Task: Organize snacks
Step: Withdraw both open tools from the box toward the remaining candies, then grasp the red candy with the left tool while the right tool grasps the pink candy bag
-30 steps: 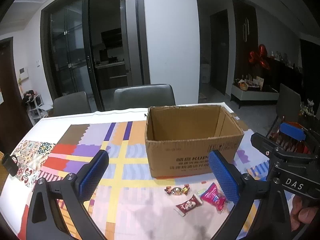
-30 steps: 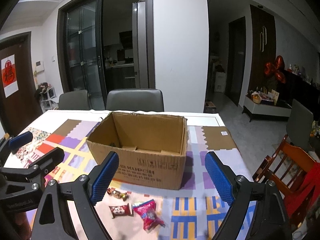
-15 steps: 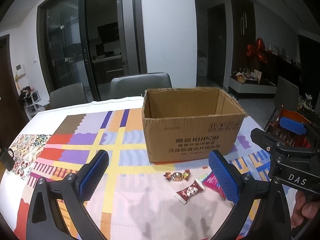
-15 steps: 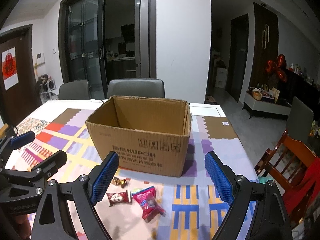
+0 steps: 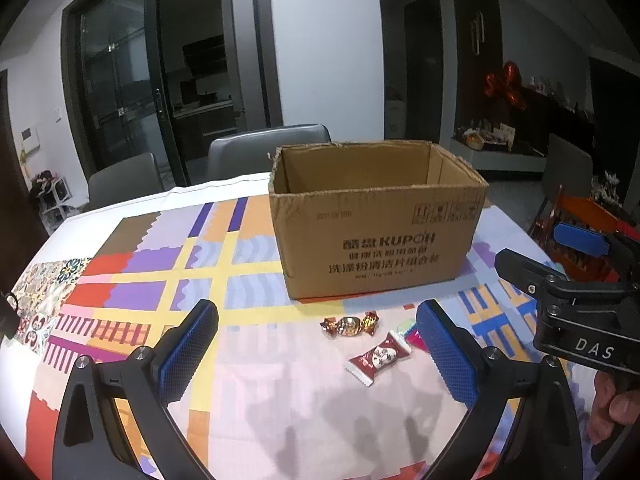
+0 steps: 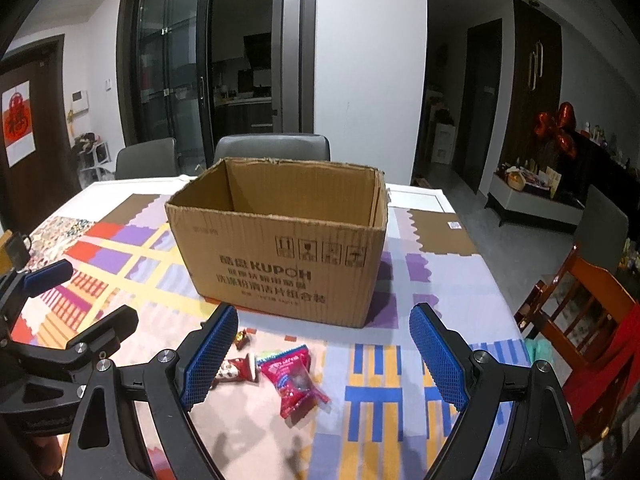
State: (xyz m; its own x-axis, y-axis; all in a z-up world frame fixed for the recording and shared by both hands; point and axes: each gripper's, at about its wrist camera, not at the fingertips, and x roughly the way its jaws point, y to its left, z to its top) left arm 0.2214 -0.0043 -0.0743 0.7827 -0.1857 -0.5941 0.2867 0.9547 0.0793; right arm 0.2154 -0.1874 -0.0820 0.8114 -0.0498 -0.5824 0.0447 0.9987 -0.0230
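Jaws of both grippers gape empty; the pink snack packet (image 6: 296, 380) lies between the right gripper (image 6: 322, 358) fingers, long axis diagonal, nearer than the left gripper (image 5: 318, 354).

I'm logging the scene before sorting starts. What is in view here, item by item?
cardboard box: 1, brown, open top, on the tablecloth.
gold twist candy: 1, gold-red, in front of the box.
red-white candy: 1, nearer the camera, beside the gold one.
pink snack packet: 1, pink, right of the candies.
tablecloth: 1, multicoloured patchwork, covering the table.
grey chairs: 2, behind the table.
wooden chair: 1, orange-brown, at the table's right.
left gripper: blue-padded fingers, open, empty.
right gripper: blue-padded fingers, open, empty.
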